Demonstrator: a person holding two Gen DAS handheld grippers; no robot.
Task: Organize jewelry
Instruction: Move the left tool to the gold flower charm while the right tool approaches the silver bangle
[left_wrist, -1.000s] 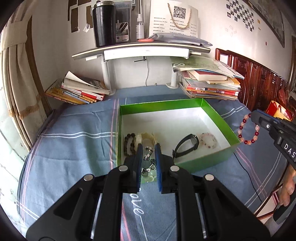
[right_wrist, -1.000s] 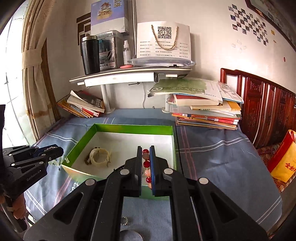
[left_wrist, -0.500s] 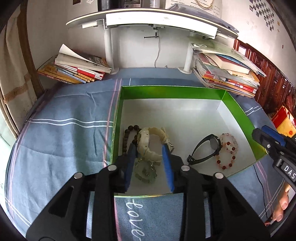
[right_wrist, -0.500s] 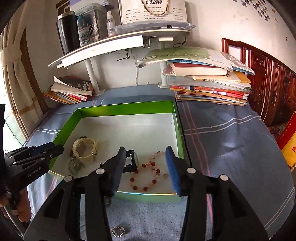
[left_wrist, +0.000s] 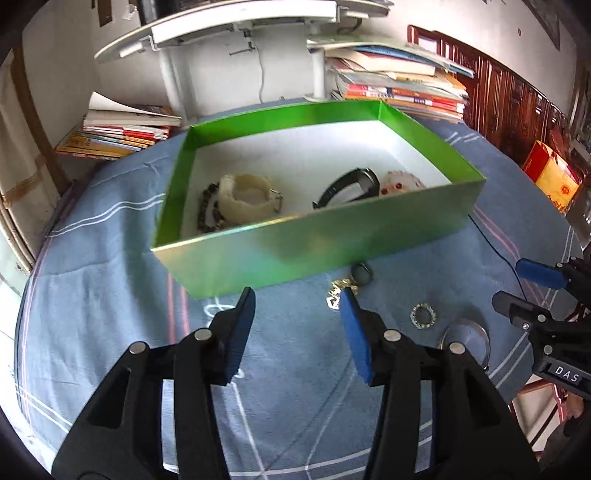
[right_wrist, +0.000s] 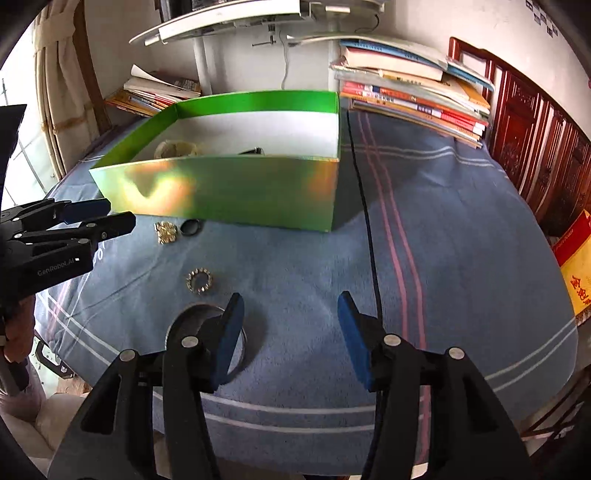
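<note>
A green box (left_wrist: 321, 243) (right_wrist: 221, 192) sits on the blue cloth. It holds a cream bracelet (left_wrist: 243, 195), a dark bead bracelet (left_wrist: 207, 210), a black watch (left_wrist: 351, 186) and a pink-and-red bead bracelet (left_wrist: 400, 182). In front of the box lie a gold piece (left_wrist: 341, 291) (right_wrist: 166, 232), a dark ring (left_wrist: 361, 273) (right_wrist: 191, 227), a toothed silver ring (left_wrist: 423, 315) (right_wrist: 200, 280) and a round metal bangle (left_wrist: 465, 339) (right_wrist: 199, 321). My left gripper (left_wrist: 297, 306) (right_wrist: 114, 216) hangs low before the box, jaws opening, nothing between them. My right gripper (right_wrist: 290, 314) (left_wrist: 511, 282) is opening too, empty, its left finger over the bangle.
A black cable (right_wrist: 365, 221) runs along the box's right side toward me. Stacks of books (right_wrist: 413, 96) (left_wrist: 122, 129) and a white shelf stand (left_wrist: 177, 81) line the back. A carved wooden frame (right_wrist: 535, 147) stands at the right.
Both grippers were shut on jewelry above the box. They opened, a greenish piece and the red bead bracelet dropped into it, and both sank to the cloth in front of the box.
</note>
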